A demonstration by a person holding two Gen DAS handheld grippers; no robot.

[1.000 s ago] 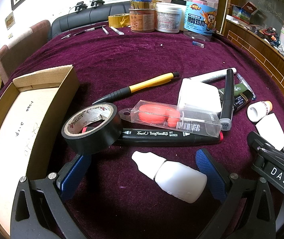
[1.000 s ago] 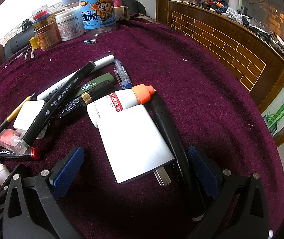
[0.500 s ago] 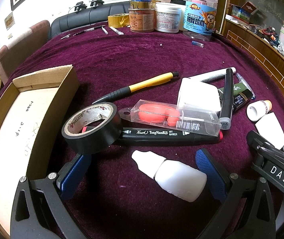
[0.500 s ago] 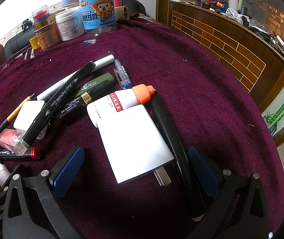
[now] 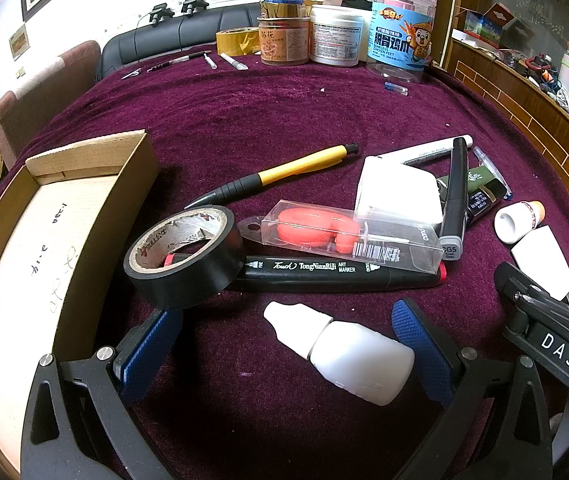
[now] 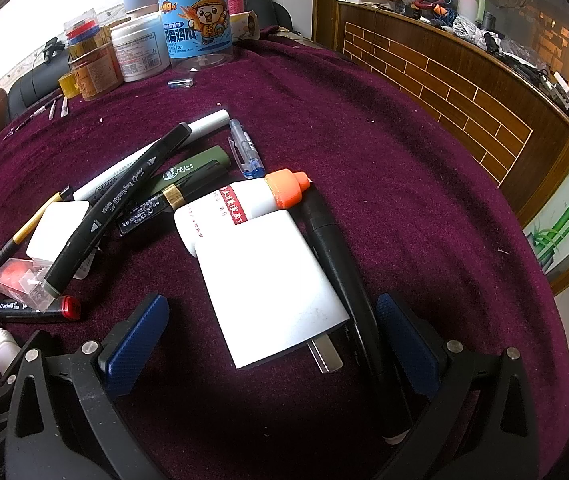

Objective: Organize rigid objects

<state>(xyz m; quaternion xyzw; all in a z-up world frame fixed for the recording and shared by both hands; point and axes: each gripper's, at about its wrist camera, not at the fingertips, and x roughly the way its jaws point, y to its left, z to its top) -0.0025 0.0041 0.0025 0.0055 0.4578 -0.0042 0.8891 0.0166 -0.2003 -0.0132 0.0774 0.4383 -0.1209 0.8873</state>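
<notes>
Purple tablecloth [image 5: 284, 120], bare cardboard box [image 5: 44, 248], clear jar [image 5: 402, 36]

Bright glare blows out the far wall ahead; fisheye bending (with dark vignetted corners) warps edges, nearby shadows soft.

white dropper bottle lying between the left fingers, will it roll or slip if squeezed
The white dropper bottle lies on its rounded side, so a nudge would probably roll it. Its smooth plastic may slip, though the cloth should damp rolling. It looks small and likely light.
</notes>
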